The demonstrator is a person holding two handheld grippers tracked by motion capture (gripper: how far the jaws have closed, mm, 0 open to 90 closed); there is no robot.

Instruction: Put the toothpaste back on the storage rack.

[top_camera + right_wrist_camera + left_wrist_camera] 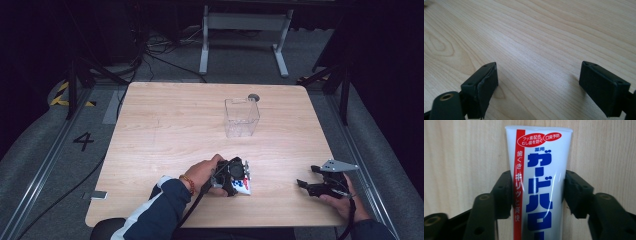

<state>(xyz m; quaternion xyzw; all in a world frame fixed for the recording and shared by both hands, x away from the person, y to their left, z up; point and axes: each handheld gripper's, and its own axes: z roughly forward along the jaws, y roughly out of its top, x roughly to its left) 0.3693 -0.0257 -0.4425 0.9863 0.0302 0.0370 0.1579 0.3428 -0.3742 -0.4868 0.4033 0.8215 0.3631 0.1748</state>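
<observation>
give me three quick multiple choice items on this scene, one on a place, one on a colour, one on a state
1. Where does the clear container stand?
A. far half of the table
B. beside the right hand-held gripper
C. on the floor

2. What colour is the stripe along the toothpaste tube?
A. green
B. red
C. yellow

3. How do the left hand-held gripper jaws stand?
A. wide apart over bare wood
B. shut with nothing between
C. on either side of the tube, against it

Answers: 1 A, the high view shows it past the table's middle. 2 B, red band beside blue lettering. 3 C, both pads meet the tube's edges.
</observation>
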